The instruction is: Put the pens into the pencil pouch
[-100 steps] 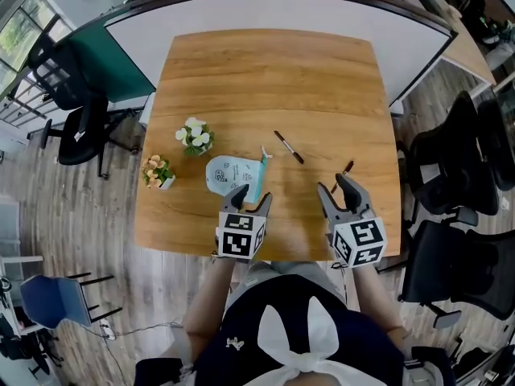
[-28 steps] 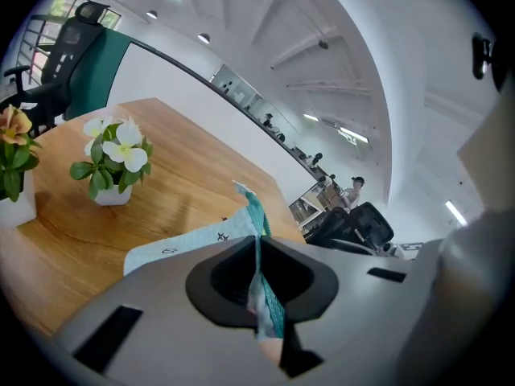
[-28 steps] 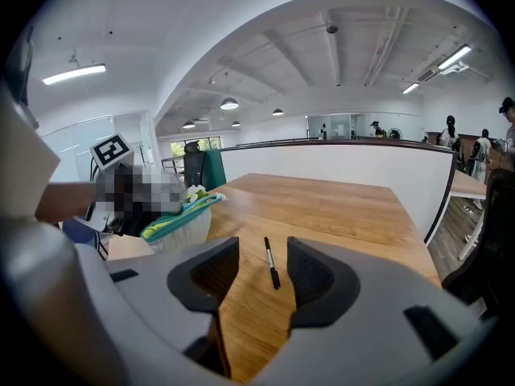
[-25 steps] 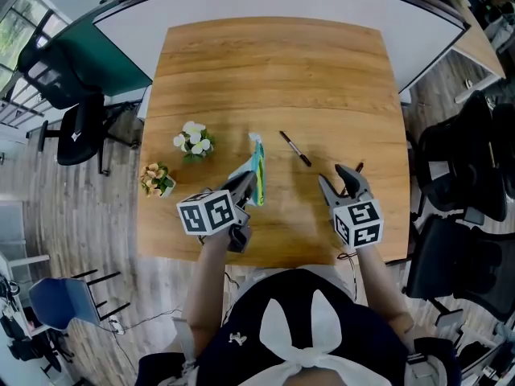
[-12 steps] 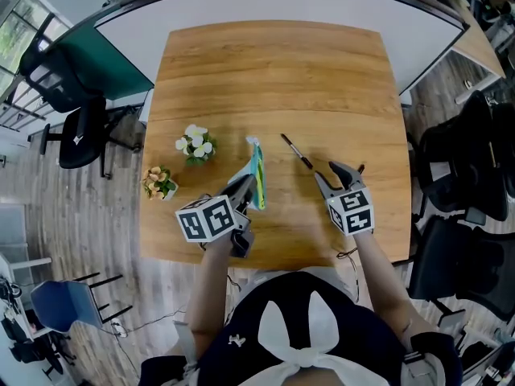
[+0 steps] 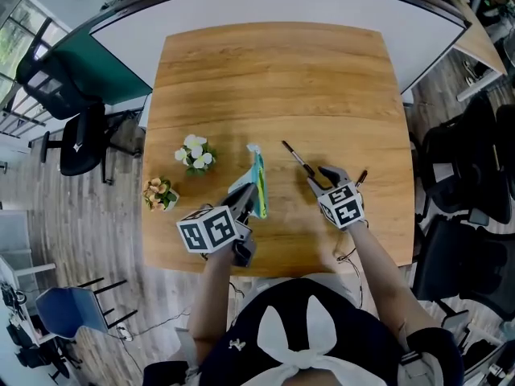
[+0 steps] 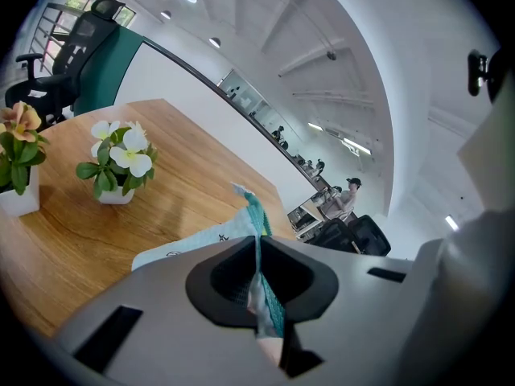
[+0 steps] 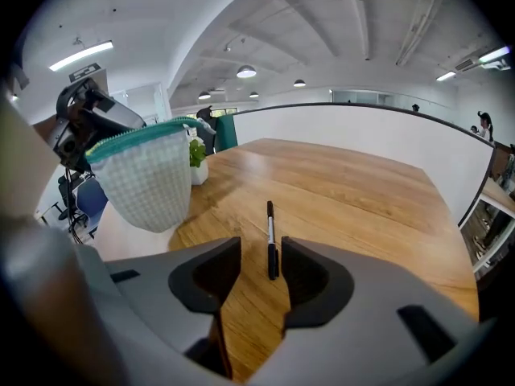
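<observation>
My left gripper (image 6: 245, 187) is shut on the edge of the pale checked pencil pouch (image 6: 256, 177), holding it up off the wooden table (image 6: 273, 79) with its teal zip rim uppermost. The pouch fabric (image 7: 259, 273) is pinched between the jaws. My right gripper (image 6: 320, 175) is low over the table, and its jaws have just been closing but remain open. The near end of a black pen (image 8: 271, 236) lies between them, close to the right jaw and not gripped. That pen (image 6: 297, 158) points away toward the table's middle. A second dark pen (image 6: 360, 178) lies just right of the right gripper.
Two small potted flowers stand left of the pouch: white ones (image 6: 194, 151) and orange ones (image 6: 158, 191). In the right gripper view the hanging pouch (image 8: 149, 175) is at left. Office chairs (image 6: 463, 175) surround the table; its front edge is near my hands.
The right gripper has dropped and moved forward so its jaws straddle the pen's near end. The left gripper has stayed put with the pouch, which lay flat four seconds ago.
</observation>
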Tool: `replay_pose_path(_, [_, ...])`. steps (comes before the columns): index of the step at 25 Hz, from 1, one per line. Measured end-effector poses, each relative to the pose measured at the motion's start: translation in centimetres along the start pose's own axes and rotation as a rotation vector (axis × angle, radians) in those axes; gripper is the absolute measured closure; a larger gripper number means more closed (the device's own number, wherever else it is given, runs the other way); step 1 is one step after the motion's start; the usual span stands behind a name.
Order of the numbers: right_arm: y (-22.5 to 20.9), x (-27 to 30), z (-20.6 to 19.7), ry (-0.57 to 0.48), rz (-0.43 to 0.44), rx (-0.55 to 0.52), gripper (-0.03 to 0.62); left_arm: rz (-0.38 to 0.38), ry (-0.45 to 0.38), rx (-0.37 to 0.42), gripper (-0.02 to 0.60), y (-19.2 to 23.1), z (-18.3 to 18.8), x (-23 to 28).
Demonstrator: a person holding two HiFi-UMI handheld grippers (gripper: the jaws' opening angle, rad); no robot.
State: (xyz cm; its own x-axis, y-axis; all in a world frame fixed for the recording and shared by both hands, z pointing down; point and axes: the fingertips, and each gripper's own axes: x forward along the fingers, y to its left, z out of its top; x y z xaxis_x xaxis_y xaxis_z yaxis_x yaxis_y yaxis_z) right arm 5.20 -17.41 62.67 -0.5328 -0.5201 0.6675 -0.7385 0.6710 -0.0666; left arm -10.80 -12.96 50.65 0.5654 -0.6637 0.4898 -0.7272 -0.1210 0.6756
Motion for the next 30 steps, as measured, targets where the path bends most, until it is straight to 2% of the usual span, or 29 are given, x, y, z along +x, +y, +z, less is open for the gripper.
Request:
replay_pose_path(9, [-1.0,3.6,-3.3,0.129,-0.013,0.007,0.450,0.004,0.030,-0.009,0.545,0.4,-0.3,0.7])
replay_pose_path(15, [-1.2,4.6,-4.1,0.158,-0.030,0.020,0.454,0.005,0.040,-0.015,0.545,0.6,-0.3,0.9])
replay_pose_path(19, [-0.8,4.7,-4.4,0.192,-0.033,0.030,0.493,0.006,0.041,-0.017,0.545,0.6,-0.3,1.0])
replay_pose_path(21, [-0.7,4.6,-4.4,0.194,-0.041,0.030,0.528,0.007,0.041,-0.016,0.545,0.6,-0.4,1.0])
replay_pose_path(26, [-0.6,3.9,-3.8,0.174,-0.043,0.026,0.530,0.008,0.036,-0.020,0.545,0.7,-0.5,0.7])
replay_pose_path(30, [-0.8,2.9,-2.4,0.114,-0.063,0.019,0.530,0.007,0.029,-0.021,0.545,0.6,-0.5,0.3])
